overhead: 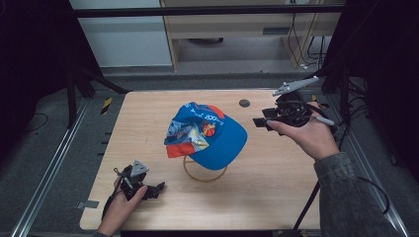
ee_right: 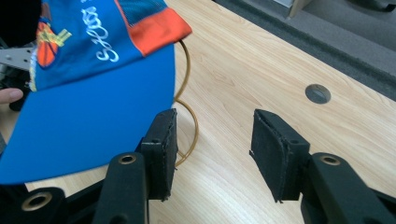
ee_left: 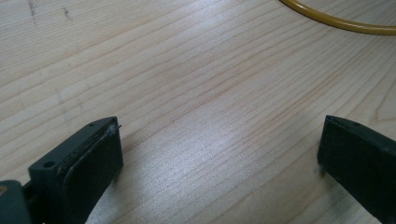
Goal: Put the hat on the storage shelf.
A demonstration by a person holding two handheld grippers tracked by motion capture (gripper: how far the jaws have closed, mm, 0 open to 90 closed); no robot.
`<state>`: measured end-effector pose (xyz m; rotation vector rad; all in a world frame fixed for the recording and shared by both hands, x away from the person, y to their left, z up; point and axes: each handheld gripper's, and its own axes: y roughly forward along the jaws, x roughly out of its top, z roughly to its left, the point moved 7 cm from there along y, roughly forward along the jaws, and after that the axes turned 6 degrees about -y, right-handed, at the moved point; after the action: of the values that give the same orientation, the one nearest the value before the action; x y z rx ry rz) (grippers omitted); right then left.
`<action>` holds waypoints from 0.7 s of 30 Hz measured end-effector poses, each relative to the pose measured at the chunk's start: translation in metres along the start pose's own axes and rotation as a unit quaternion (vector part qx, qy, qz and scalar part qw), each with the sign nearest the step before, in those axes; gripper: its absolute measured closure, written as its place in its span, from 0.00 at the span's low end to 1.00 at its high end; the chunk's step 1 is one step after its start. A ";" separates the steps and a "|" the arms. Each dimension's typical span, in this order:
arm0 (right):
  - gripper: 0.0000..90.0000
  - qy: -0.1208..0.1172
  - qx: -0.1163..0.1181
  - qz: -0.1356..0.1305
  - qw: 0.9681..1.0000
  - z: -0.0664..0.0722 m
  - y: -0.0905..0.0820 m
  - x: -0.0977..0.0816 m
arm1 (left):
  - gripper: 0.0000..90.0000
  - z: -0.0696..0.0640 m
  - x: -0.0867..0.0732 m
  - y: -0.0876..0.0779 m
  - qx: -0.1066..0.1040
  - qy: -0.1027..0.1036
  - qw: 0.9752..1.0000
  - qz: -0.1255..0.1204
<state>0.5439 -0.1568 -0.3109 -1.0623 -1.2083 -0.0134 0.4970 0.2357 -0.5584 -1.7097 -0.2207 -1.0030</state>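
Observation:
A blue cap (overhead: 210, 133) with orange trim and printed pictures sits on a yellow wire stand (overhead: 203, 174) in the middle of the wooden table (overhead: 276, 187). Its blue brim (ee_right: 93, 116) points toward the right hand. My right gripper (overhead: 261, 122) hovers just right of the brim, open, with bare table between its fingers (ee_right: 161, 149). Low over the table's front left corner is my left gripper (overhead: 157, 189), jaws wide open over plain wood. The stand's yellow ring (ee_left: 341, 21) curves past the top of the left gripper view.
A round grey grommet (overhead: 244, 103) is set into the table behind the cap. Dark frame posts stand at both sides, cables trail on the right, and a pale cabinet stands beyond the far edge.

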 end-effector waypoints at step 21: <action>0.53 0.022 -0.021 0.012 0.999 -0.016 0.001 -0.036 | 0.00 0.000 0.000 0.000 0.000 0.000 1.000 0.001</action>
<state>0.5419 -0.1850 -0.3382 -1.1077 -1.1589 -0.0440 0.4969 0.2358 -0.5584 -1.7091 -0.2203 -1.0015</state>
